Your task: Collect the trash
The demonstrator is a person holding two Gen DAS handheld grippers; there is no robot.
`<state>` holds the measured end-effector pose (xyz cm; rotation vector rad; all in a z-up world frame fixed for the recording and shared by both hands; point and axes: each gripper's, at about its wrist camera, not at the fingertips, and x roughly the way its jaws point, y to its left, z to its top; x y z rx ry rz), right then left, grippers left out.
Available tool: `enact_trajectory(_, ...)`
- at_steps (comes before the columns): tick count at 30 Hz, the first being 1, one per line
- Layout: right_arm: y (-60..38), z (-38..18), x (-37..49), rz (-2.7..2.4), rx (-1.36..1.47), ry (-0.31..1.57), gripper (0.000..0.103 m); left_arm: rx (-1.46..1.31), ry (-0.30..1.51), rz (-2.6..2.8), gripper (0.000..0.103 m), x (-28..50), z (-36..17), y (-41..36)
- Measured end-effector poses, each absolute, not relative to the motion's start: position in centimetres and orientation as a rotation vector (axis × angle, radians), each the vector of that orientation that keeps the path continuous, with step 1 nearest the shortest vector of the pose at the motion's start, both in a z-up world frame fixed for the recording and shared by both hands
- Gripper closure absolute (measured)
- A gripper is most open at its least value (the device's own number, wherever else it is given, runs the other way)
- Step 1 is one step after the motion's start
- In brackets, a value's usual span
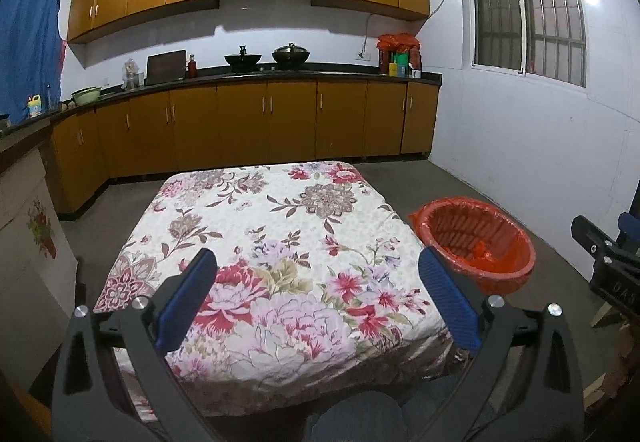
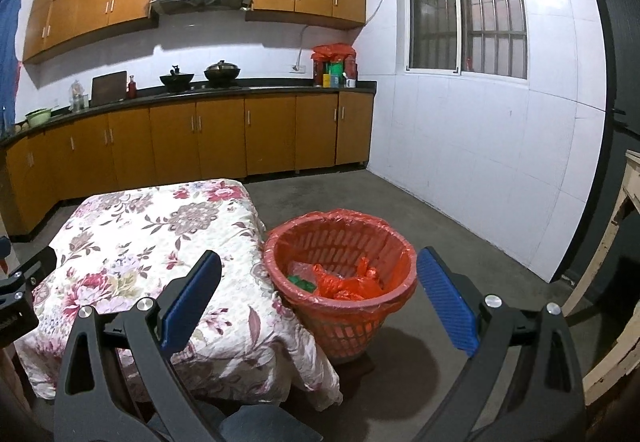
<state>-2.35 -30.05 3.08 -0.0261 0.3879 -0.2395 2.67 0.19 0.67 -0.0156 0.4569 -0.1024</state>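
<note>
A red slatted waste basket [image 2: 352, 318] lined with a red plastic bag stands on the floor at the right side of a low table under a floral cloth [image 1: 256, 234]. It also shows in the left wrist view [image 1: 476, 242]. Inside it lie crumpled red plastic [image 2: 348, 282] and a green item [image 2: 302, 282]. My left gripper [image 1: 318, 266] is open and empty above the near part of the table. My right gripper [image 2: 320, 270] is open and empty, just above the near side of the basket. The right gripper also shows at the left wrist view's right edge [image 1: 608, 262].
Brown kitchen cabinets [image 1: 280, 121] with a dark counter line the far wall, holding two woks [image 1: 260, 59] and a red bag of items [image 1: 398, 53]. A white tiled wall [image 2: 480, 161] with a barred window is at right. A wooden frame [image 2: 616, 282] stands at far right.
</note>
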Motion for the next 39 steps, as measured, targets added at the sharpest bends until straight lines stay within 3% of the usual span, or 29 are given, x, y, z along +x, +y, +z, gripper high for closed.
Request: enact_trajectory(39,-29.8,1.0,-4.1,-0.273,0.002,0.477,0.006,0.019,0.474,-0.102,0.004,0.0,-0.2,-0.6)
